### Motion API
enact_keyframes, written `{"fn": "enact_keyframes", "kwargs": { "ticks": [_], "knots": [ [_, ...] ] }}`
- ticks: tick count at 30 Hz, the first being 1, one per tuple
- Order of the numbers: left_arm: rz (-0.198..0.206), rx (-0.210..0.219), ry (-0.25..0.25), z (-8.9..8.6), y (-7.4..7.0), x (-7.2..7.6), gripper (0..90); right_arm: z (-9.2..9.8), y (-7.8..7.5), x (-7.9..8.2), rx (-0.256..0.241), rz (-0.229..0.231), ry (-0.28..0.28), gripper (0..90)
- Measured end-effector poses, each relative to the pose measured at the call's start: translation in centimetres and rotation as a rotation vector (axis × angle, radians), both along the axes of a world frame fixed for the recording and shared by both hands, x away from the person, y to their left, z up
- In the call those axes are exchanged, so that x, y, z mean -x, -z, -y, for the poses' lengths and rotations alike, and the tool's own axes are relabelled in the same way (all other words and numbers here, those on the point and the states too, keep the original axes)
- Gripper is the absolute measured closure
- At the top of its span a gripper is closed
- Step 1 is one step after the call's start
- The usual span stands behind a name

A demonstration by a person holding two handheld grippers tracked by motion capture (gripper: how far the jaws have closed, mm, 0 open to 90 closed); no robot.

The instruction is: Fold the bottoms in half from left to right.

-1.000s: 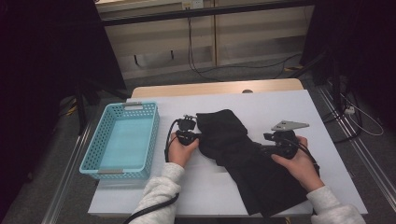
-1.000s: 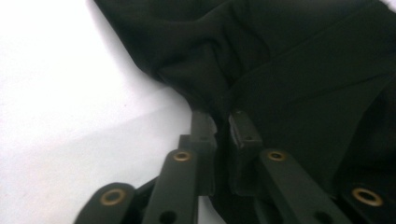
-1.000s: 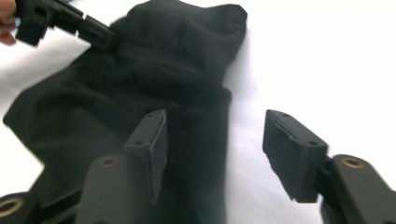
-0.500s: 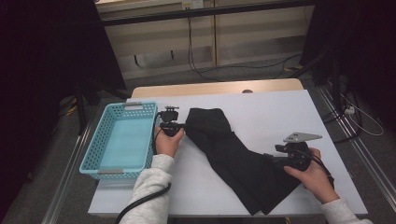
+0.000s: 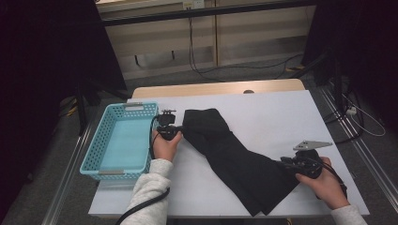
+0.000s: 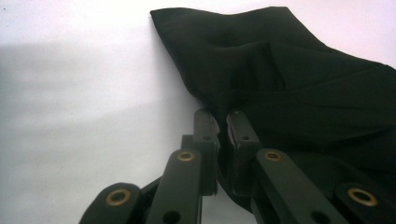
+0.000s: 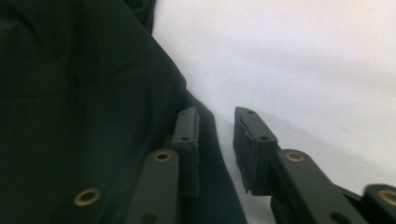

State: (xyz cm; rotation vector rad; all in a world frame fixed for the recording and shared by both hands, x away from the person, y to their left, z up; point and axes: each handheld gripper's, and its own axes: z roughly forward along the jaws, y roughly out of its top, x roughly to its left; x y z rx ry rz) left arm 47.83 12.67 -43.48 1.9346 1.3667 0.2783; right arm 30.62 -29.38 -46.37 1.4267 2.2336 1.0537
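Fingers: left gripper (image 6: 223,122) clenched on the black trousers (image 5: 234,159); right gripper (image 7: 215,128) parted astride their edge.
Purpose: likely stretching the garment flat across the worktop (image 5: 277,112).

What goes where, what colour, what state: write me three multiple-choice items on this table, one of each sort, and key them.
1. The turquoise plastic mesh basket stands where, as against the long black cloth?
A. on the person's left of it
B. on the person's right of it
C. on top of it

2. What colour is the flat table top under the cloth?
A. green
B. white
C. red

3. How do the jaws of the right tongs stand?
A. shut on the basket's rim
B. shut flat together on nothing
C. apart, at the cloth's edge

Key: 1 A, as the high view shows the basket beside the left hand, off the cloth. 2 B, as bare white shows all round the cloth. 3 C, as the right gripper view shows a clear gap, one jaw over cloth, one over table.
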Motion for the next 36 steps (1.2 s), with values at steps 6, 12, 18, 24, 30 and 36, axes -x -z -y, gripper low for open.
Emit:
{"fn": "enact_keyframes", "kwargs": {
  "ticks": [6,12,18,24,30,36],
  "knots": [
    [0.017,-0.012,0.02,0.2,0.2,0.9,84.7,0.4,0.0,0.1,-0.015,-0.015,-0.033,90.0],
    [0.04,0.026,0.054,0.7,-0.1,2.1,84.5,2.9,-0.3,-0.5,0.034,-0.001,0.038,90.0],
    [0.063,0.02,0.068,1.0,0.2,2.7,84.1,3.2,-0.4,-0.7,0.028,0.024,0.052,86.4],
    [0.059,0.021,0.07,0.9,0.5,2.6,82.8,2.1,-1.5,-0.3,0.023,0.063,0.049,72.8],
    [0.072,0.013,0.073,1.0,0.4,2.7,80.9,0.3,-1.4,0.7,0.028,0.033,-0.014,66.6],
    [0.071,0.006,0.075,1.2,0.5,2.7,81.5,0.2,-0.5,1.0,0.035,-0.019,-0.029,90.0]
  ]
}}
